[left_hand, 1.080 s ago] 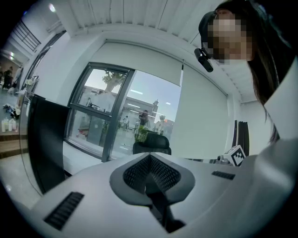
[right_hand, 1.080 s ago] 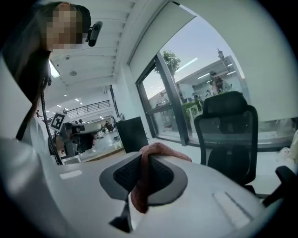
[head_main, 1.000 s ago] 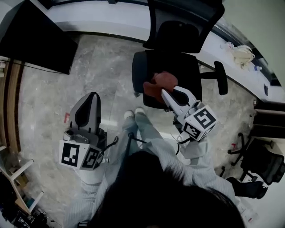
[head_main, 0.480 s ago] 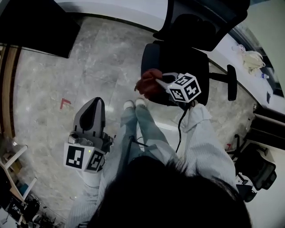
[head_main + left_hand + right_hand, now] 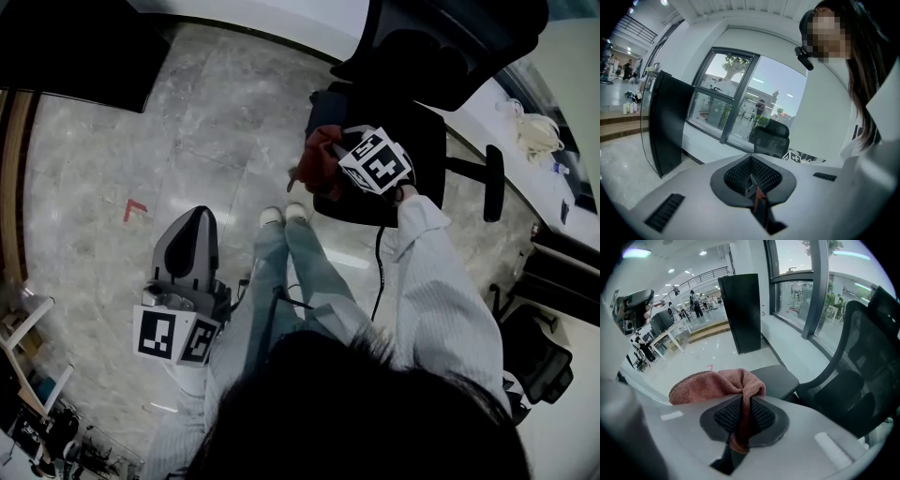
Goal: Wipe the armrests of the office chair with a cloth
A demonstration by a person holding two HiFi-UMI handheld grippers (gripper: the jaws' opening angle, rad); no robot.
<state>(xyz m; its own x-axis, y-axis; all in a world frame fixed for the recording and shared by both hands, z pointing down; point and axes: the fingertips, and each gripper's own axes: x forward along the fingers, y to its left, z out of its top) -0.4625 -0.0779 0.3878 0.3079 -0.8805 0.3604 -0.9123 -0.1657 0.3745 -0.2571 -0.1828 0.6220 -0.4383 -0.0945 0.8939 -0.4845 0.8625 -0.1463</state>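
1. The person's dark hair (image 5: 347,403) fills the bottom of the head view, at 6 o'clock
2. The left gripper (image 5: 195,220) is at 8 o'clock in that view, out over the grey floor (image 5: 187,122). Its own view shows its jaws (image 5: 751,180) pressed together with nothing between them
3. The person's legs and two white shoes (image 5: 281,217) are in the middle, just to the right of the left gripper
4. The right gripper (image 5: 743,416) is held out at 1 o'clock in the head view, at the end of a pale sleeve (image 5: 431,281). Its jaws are pinching the cloth (image 5: 712,383)
5. The cloth is pink-red. One fold runs down between the jaws, and the rest bunches up in front of them, toward 10 o'clock in the right gripper view
6. The near armrest (image 5: 776,378) is a flat dark pad just past the cloth, at 1 o'clock from it. I cannot tell if the cloth touches it
7. The black office chair (image 5: 422,141) stands behind, and its other armrest (image 5: 493,183) sticks out at 3 o'clock
8. A tall black cabinet (image 5: 740,310) stands far back at 12 o'clock, beside big windows (image 5: 797,291)
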